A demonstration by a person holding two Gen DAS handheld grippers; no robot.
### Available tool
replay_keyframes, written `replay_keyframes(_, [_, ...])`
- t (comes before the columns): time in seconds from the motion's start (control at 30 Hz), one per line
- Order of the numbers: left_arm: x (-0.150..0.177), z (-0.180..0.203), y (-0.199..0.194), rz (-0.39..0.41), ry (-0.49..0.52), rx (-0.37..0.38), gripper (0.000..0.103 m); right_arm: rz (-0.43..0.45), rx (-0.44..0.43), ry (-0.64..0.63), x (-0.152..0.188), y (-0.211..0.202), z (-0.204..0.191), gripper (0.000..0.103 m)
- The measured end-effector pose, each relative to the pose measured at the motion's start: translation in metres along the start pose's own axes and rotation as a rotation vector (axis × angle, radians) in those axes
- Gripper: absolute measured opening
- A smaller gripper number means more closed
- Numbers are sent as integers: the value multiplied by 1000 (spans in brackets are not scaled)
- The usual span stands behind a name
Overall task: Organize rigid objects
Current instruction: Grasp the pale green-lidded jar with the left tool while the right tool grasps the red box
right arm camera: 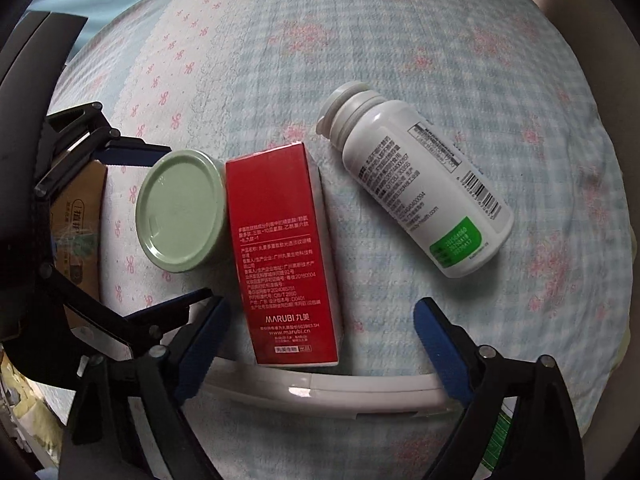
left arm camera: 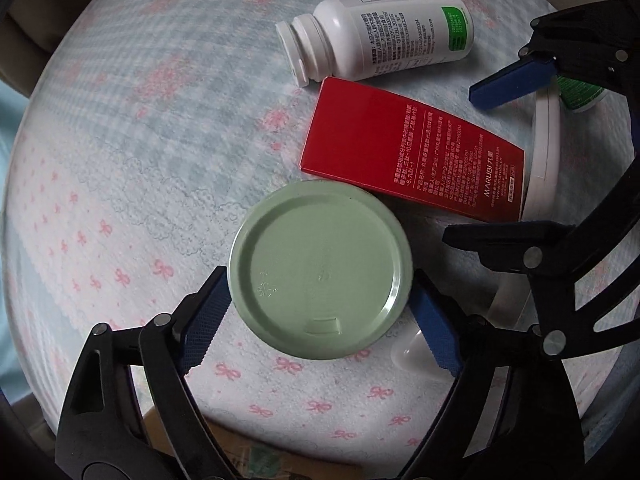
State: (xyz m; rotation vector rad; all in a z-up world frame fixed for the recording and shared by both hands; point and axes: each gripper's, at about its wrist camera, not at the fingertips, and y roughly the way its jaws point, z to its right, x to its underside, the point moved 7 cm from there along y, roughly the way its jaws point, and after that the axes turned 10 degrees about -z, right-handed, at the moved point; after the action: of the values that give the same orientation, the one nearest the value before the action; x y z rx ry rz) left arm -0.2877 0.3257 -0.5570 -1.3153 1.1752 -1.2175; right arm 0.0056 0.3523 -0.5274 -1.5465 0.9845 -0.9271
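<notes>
My left gripper (left arm camera: 320, 312) has its blue pads on either side of the green-lidded jar (left arm camera: 320, 268), seemingly touching, near the bed's (left arm camera: 120, 160) near edge; red box (right arm camera: 280, 256) lies just beside the jar, touching it; white bottle (right arm camera: 420, 192) on its side further in; my right gripper (right arm camera: 320, 340) is spread wide, empty, straddling the white curved bar (right arm camera: 320, 394) at the box's end.

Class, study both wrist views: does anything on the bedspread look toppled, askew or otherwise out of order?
Yes. The white pill bottle lies on its side at a slant, apart from the others. The red box also lies flat, touching the green-lidded jar. Nothing looks spilled or broken.
</notes>
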Motion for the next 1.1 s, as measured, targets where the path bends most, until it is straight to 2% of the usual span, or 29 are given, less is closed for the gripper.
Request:
replay_keyframes(0.07, [-3,0,3,-6,2,7,74,2,-14,14,0,5,1,71])
replay_keyframes(0.17, [-5,-1,5,-8,-9,22,70,26,-31,29,-2,4,2,68])
replay_keyframes(0.23, [-6,-2,4,1,-17,29,68,39,-56,35,-2,2,1,62])
replay_keyframes(0.33, [-5,-3,4,6,-31,45,68,54,-103,52,-2,1,-3,47])
replay_keyframes(0.37, [-5,-3,4,6,-34,47,68,60,-100,60,-2,0,-3,45])
replay_keyframes(0.8, [0,-7,-4,18,-102,89,67,81,-88,80,6,-13,-7,42])
replay_keyframes(1.1, [12,-10,-27,43,-135,76,67,113,-101,111,23,-36,-13,41])
